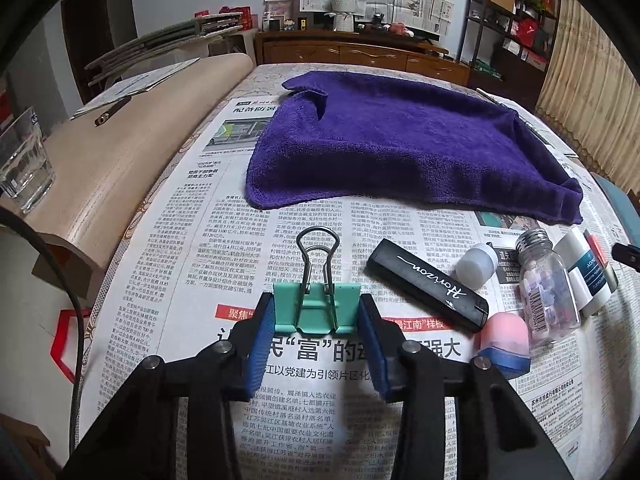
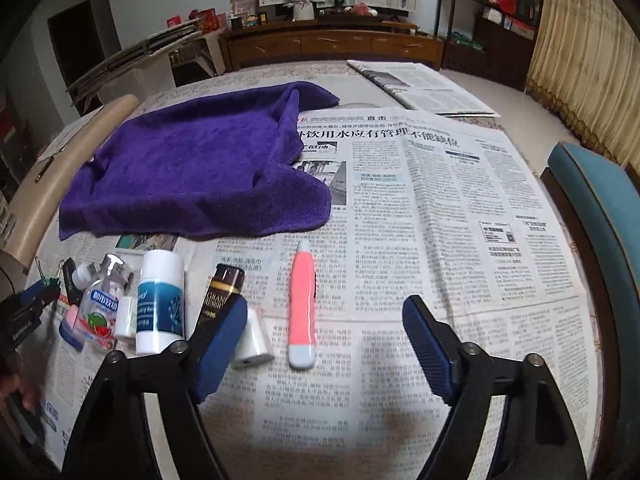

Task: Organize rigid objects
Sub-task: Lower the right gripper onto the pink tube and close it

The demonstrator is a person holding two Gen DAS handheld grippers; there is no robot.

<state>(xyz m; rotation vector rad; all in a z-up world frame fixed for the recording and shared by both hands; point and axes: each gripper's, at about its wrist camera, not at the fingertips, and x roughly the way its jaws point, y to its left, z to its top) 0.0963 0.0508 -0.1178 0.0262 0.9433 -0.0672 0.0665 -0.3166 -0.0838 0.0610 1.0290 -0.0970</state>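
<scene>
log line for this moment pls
left gripper: shut on green binder clip | right gripper: open, above pink pen | purple towel: empty

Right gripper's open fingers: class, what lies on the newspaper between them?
In the right wrist view, the right gripper frames a pink-and-white pen-shaped tool lying on the newspaper, untouched.

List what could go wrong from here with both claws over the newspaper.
1. The left claw grips the green binder clip by its smooth side edges, near the pad tips; it may pivot or slip out when lifted.
2. The right claw stands open over the pink pen, with a small white cylinder beside its left pad; closing could knock the cylinder or roll the pen.
3. The newspaper lies loose and may drag.
</scene>
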